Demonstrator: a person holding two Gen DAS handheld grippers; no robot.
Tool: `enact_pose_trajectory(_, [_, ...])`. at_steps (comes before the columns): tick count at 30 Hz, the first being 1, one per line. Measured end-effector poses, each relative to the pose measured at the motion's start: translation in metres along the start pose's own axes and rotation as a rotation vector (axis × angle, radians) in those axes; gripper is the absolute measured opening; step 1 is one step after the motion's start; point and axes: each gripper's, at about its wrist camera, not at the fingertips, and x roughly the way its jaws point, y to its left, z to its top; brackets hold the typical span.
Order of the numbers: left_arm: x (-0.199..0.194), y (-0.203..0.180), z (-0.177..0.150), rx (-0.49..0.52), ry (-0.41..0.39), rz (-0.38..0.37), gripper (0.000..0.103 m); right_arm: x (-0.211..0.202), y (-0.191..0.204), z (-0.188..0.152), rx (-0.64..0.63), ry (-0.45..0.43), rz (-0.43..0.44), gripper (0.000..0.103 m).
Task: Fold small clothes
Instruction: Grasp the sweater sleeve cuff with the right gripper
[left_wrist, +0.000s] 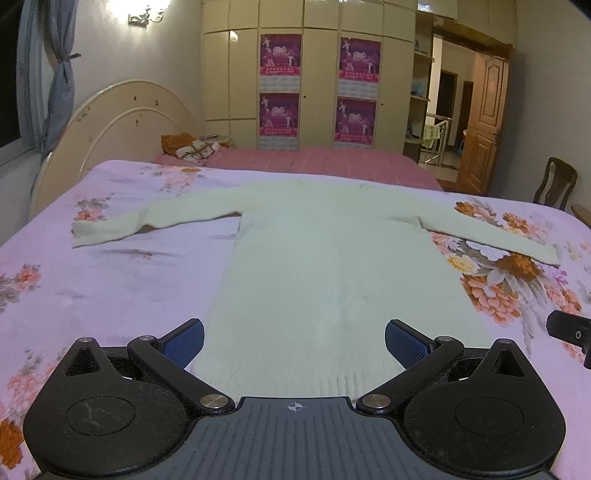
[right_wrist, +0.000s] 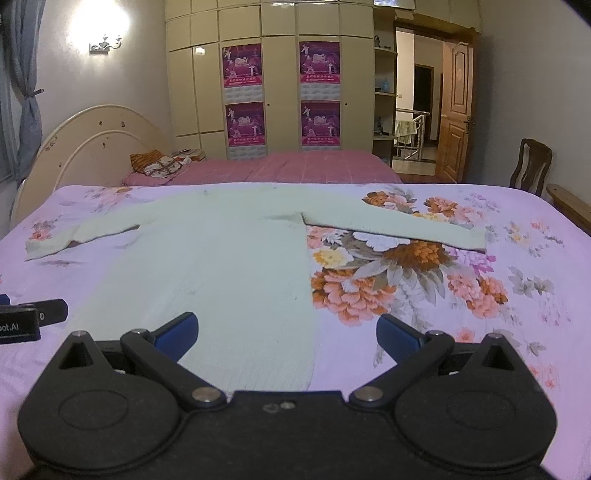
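A pale green long-sleeved sweater (left_wrist: 314, 258) lies flat on the floral bedspread (left_wrist: 110, 280), both sleeves spread out, hem nearest me. It also shows in the right wrist view (right_wrist: 221, 258). My left gripper (left_wrist: 294, 343) is open and empty, just above the hem at the sweater's middle. My right gripper (right_wrist: 287, 338) is open and empty, over the hem's right corner. Its tip shows at the right edge of the left wrist view (left_wrist: 569, 328). The left gripper's tip shows at the left edge of the right wrist view (right_wrist: 33, 317).
The bedspread (right_wrist: 443, 295) covers the bed around the sweater. A second bed with a pink cover (left_wrist: 314, 158) and pillows (left_wrist: 192, 147) lies beyond. A headboard (left_wrist: 110, 125) stands at the left, a wooden chair (left_wrist: 554, 184) at the right, a wardrobe (left_wrist: 314, 74) behind.
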Motion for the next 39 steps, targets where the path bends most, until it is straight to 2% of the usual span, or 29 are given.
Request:
enact_pose_trajectory(5, [0.024, -0.005, 0.008, 0.007, 0.015, -0.006, 0.103, 0.018, -0.006, 0.007, 0.005, 0.010, -0.026, 0.102])
enact_pose_trajectory(8, [0.044, -0.006, 0.014, 0.013, 0.050, -0.029, 0.103, 0.031, -0.013, 0.011, 0.014, 0.001, -0.060, 0.102])
enact_pose_trajectory(10, [0.057, -0.005, 0.019, 0.018, 0.051, -0.089, 0.103, 0.040, -0.018, 0.015, 0.019, -0.008, -0.097, 0.102])
enact_pose_trajectory(15, [0.080, -0.010, 0.034, 0.035, -0.008, -0.053, 0.103, 0.064, -0.037, 0.026, 0.049, -0.026, -0.145, 0.102])
enact_pose_trajectory(17, [0.090, -0.012, 0.040, 0.039, -0.064, -0.052, 0.103, 0.074, -0.047, 0.031, 0.073, -0.029, -0.147, 0.102])
enact_pose_trajectory(19, [0.100, -0.016, 0.047, 0.055, -0.106, -0.019, 0.103, 0.083, -0.058, 0.035, 0.101, -0.041, -0.157, 0.102])
enact_pose_trajectory(21, [0.116, -0.018, 0.056, 0.067, -0.105, -0.015, 0.103, 0.095, -0.075, 0.040, 0.131, -0.047, -0.170, 0.102])
enact_pose_trajectory(23, [0.132, -0.015, 0.068, 0.058, -0.078, -0.035, 0.103, 0.107, -0.092, 0.046, 0.158, -0.055, -0.186, 0.099])
enact_pose_trajectory(25, [0.150, -0.012, 0.079, 0.037, -0.074, -0.011, 0.103, 0.121, -0.113, 0.053, 0.202, -0.059, -0.201, 0.091])
enact_pose_trajectory(29, [0.191, -0.005, 0.096, -0.014, -0.060, -0.005, 0.103, 0.149, -0.156, 0.063, 0.289, -0.069, -0.240, 0.087])
enact_pose_trajectory(32, [0.221, -0.006, 0.100, -0.005, -0.025, -0.022, 0.103, 0.168, -0.175, 0.068, 0.314, -0.077, -0.270, 0.087])
enact_pose_trajectory(36, [0.252, -0.013, 0.100, 0.031, -0.014, -0.021, 0.103, 0.199, -0.201, 0.073, 0.368, -0.072, -0.258, 0.071])
enact_pose_trajectory(39, [0.268, -0.012, 0.100, 0.039, 0.014, -0.077, 0.103, 0.220, -0.219, 0.075, 0.414, -0.070, -0.276, 0.068])
